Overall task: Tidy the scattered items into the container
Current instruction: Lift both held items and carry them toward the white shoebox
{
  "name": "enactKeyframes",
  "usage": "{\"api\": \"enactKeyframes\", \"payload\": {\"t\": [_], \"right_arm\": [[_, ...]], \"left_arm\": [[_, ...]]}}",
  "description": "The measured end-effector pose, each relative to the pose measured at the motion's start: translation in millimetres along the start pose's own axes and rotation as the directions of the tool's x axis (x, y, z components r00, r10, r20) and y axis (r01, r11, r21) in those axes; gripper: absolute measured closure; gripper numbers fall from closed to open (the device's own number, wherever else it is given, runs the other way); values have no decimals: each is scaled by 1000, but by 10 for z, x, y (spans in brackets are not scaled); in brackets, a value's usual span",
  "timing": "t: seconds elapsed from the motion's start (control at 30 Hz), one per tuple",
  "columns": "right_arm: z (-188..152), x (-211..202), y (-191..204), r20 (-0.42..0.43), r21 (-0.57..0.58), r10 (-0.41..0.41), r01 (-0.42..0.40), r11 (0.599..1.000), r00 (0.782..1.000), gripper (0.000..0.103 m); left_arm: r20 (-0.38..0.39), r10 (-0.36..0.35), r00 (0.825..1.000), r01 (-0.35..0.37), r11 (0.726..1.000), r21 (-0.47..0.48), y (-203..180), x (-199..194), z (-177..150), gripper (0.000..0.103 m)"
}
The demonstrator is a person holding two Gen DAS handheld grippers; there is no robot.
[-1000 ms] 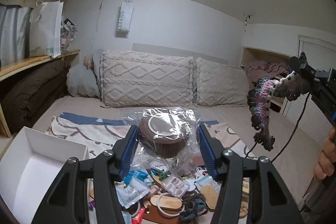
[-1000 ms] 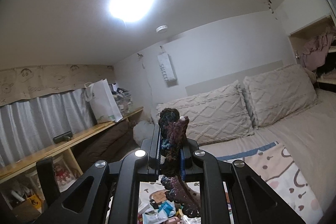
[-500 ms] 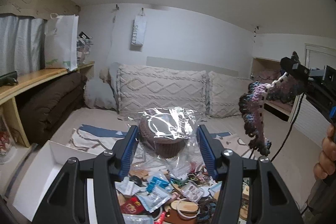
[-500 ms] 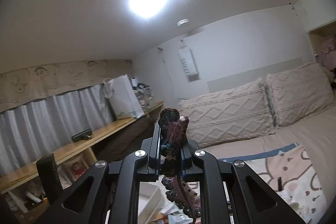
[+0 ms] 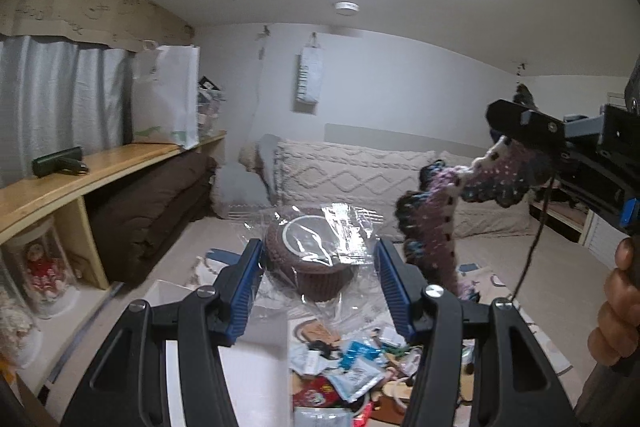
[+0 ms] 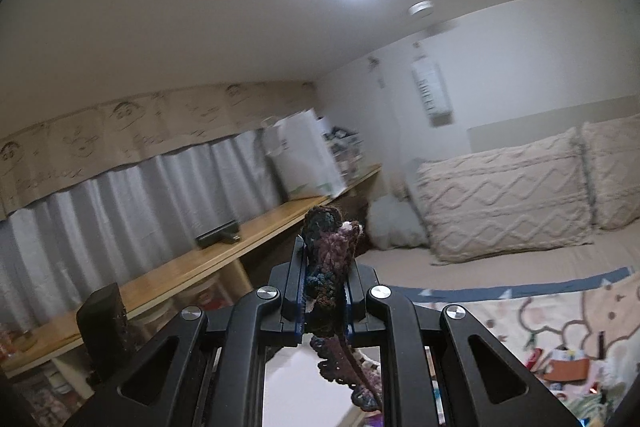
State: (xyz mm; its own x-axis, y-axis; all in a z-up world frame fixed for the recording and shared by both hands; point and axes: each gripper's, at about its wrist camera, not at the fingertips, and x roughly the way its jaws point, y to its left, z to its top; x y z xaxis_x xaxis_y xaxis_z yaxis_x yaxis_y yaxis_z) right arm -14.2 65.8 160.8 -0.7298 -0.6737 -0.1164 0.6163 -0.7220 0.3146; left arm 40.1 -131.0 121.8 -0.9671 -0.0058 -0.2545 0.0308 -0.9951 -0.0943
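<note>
My left gripper [image 5: 318, 267] is shut on a brown knitted item in a clear plastic bag [image 5: 312, 259], held in the air above the bed. Below it lies a white open box [image 5: 256, 367], partly hidden by the gripper arms. A pile of scattered small items [image 5: 352, 375] sits to the right of the box. My right gripper [image 6: 324, 267] is shut on a purple, blue and white crochet piece [image 6: 326, 251] that dangles down; in the left wrist view the crochet piece [image 5: 436, 227] hangs at the right.
A wooden shelf [image 5: 100, 163] with a white paper bag [image 5: 168, 99] runs along the left wall. Two knitted pillows [image 5: 352, 175] lie at the bed's head. A patterned blanket [image 6: 560, 311] covers the bed. A person's hand [image 5: 616, 311] shows at the right edge.
Both grippers rose and swung left with their loads still held. The white box slid from the left edge to beneath the left gripper. The shelf and curtain came further into view.
</note>
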Motion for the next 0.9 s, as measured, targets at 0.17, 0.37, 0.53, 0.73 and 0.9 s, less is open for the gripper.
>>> {"api": "enactKeyframes", "payload": {"t": [0.17,0.37,0.53,0.73,0.9], "right_arm": [[-24,236,345,-26,-20,65,-65,998,998,88],[-99,532,653,-65,-28,129,-131,991,989,88],[-238,792,825,-113,-33,154,-159,987,982,88],[-523,1121,943,-198,-52,157,-171,984,967,88],[-780,1353,922,-263,-49,138,-156,986,955,88]], "left_arm": [[13,60,998,-60,998,-19,325,-108,19,47],[18,135,991,-134,990,-33,690,-207,-20,47],[3,178,984,-177,983,-51,959,-224,-106,47],[-35,211,977,-213,975,-56,1191,-171,-289,47],[-92,239,967,-246,967,-70,1404,-65,-531,47]]}}
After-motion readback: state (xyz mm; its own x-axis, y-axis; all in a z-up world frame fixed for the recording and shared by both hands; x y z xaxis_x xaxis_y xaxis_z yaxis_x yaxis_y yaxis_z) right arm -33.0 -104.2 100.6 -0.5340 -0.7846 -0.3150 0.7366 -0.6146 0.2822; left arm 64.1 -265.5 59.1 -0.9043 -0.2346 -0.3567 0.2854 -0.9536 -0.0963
